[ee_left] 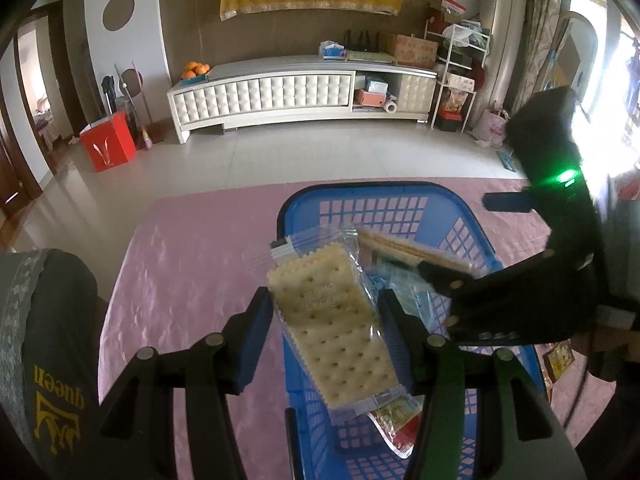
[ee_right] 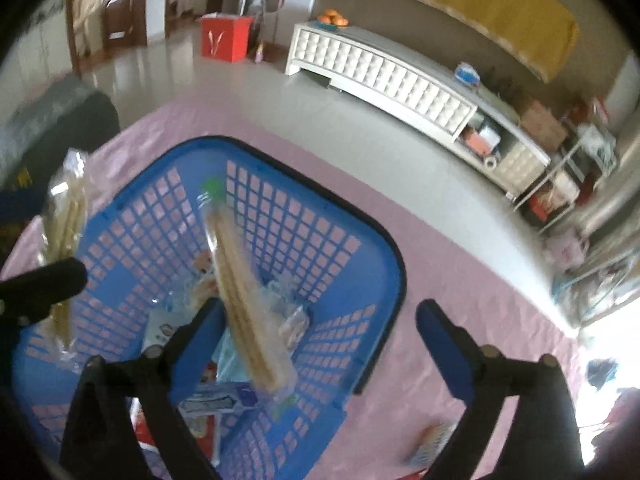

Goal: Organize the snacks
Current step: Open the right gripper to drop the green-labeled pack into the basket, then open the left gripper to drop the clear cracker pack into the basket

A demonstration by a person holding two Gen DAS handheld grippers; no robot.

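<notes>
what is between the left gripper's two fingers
A wrapped cracker pack, clamped by the left gripper above the blue basket; the left wrist view shows it.

A blue plastic lattice basket [ee_right: 352, 280] is sitting open-topped on the pink-clothed surface [ee_right: 460, 264], its mouth partly blocked by two clear-wrapped cracker packets [ee_left: 332, 324] [ee_right: 248, 300] and both tongs crowding above it. Loose snack wrappers [ee_right: 208, 400] are covering its floor. Pink cloth is lying open to the basket's left and far side.
</notes>
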